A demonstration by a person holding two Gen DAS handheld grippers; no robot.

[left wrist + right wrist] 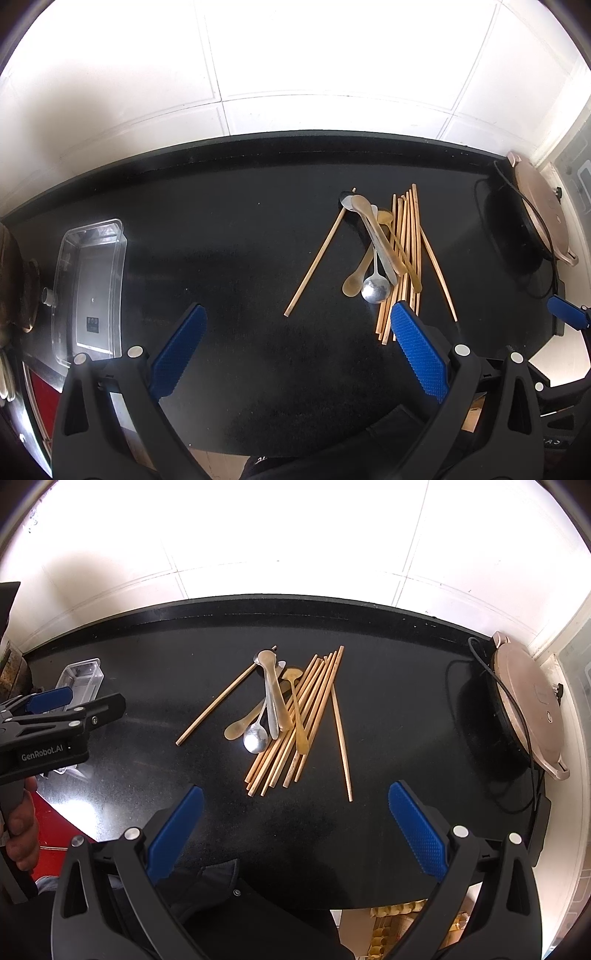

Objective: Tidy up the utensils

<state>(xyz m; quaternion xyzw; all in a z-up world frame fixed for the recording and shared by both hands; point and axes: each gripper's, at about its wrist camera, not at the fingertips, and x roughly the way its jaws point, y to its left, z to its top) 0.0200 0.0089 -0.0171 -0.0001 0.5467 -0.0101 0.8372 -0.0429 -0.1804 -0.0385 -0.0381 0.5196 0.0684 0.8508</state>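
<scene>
Your left gripper (297, 345) and right gripper (295, 821) both hover above the black countertop (388, 709), blue-padded jaws spread wide and holding nothing. The jumbled pile of pale wooden chopsticks (295, 723) lies mid-counter, with 1 stray chopstick (225, 698) angled off to its left and another (341, 738) on its right. A shiny steel spoon (255, 738) and tan horn-coloured spoons (273, 690) rest across the pile. The clear plastic rectangular tray (88, 284) sits well apart at the counter's left end. A round pinkish lidded electric pan (528, 709) with a black cord sits at the right.
</scene>
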